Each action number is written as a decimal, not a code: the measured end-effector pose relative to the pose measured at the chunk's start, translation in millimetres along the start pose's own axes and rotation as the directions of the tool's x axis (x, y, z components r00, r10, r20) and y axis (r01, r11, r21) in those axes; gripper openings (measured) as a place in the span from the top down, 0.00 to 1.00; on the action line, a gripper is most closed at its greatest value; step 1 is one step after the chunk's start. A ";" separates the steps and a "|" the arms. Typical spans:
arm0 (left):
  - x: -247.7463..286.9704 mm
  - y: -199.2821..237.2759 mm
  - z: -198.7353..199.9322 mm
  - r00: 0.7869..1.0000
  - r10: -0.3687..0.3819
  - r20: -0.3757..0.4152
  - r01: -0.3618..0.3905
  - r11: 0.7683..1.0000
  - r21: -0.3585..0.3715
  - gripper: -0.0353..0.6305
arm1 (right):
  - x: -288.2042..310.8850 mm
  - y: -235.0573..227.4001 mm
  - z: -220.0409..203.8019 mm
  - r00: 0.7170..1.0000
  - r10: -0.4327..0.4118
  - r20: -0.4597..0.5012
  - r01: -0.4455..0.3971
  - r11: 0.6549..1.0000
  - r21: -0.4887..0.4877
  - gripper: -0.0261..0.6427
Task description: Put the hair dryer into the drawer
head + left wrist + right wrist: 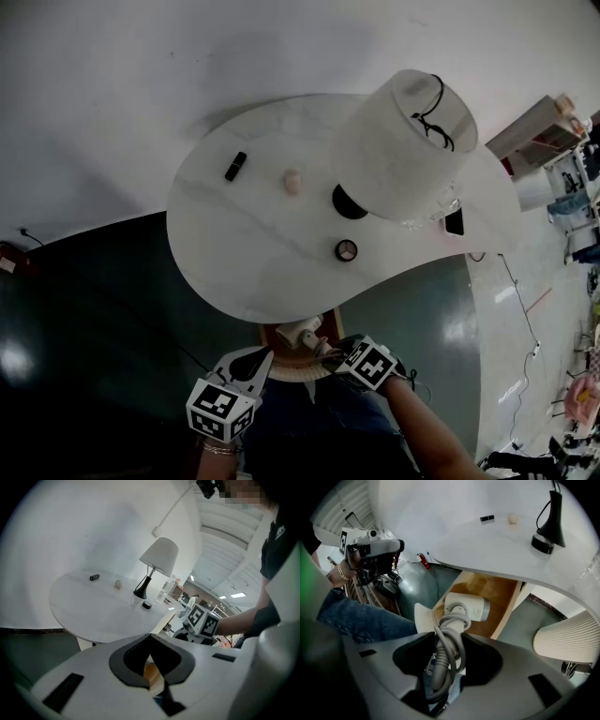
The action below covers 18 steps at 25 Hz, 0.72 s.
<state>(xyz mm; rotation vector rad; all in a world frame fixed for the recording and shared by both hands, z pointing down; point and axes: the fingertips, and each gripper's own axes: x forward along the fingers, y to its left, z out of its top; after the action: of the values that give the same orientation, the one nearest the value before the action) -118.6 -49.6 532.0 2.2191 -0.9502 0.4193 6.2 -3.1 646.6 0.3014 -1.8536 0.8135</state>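
- Right gripper is front and centre in its own view: jaws held apart by the handle of a white plastic hair dryer and clamped on it, with the dryer's grey cord looped round that handle between the pads.
- Dryer's barrel sticks out just past the jaw tips, over the open wooden drawer. Can't really tell if it touches the drawer bottom or hangs a bit above it.
- That drawer is pulled out from under the round white table, right ahead of and below the right gripper.
- Left gripper sits off to the right gripper's left, near the drawer's front edge. Its jaw tips meet and nothing is pinched between them; only a bit of wood colour shows through the gap behind the tips.
- Person's blue jeans are between the two grippers, on the near side of the drawer.
- Further ahead of both grippers, up on the tabletop: a lamp with a white drum shade on a black base, a small round black puck just beside that base, a little pale ball, and a short black stick-shaped thing off toward the left gripper's side.
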 end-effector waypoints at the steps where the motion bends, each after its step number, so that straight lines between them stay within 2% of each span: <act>1: 0.1 -0.6 -0.1 1.000 -0.002 0.002 0.002 1.000 -0.002 0.92 | 2.5 -1.7 0.8 1.000 -0.010 -0.004 0.010 1.000 0.005 0.67; 8: -0.6 -1.0 -8.3 1.000 0.000 -0.007 0.000 1.000 -0.013 0.92 | 21.2 -11.6 5.9 0.998 -0.056 -0.027 0.057 0.998 0.031 0.67; 13: -1.7 0.7 -14.6 1.000 0.003 -0.022 -0.004 1.000 -0.023 0.92 | 30.3 -19.0 10.6 0.995 -0.092 -0.050 0.092 0.996 0.009 0.67; 18: -1.1 3.0 -20.0 1.000 0.007 -0.029 -0.008 0.999 -0.034 0.92 | 41.1 -16.7 19.4 0.995 -0.098 -0.019 0.099 0.993 0.071 0.67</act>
<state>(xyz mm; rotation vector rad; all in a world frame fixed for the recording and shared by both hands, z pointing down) -122.1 -36.7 547.2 2.1740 -0.9439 0.4345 -16.2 -21.6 685.3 0.4276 -1.7829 0.8127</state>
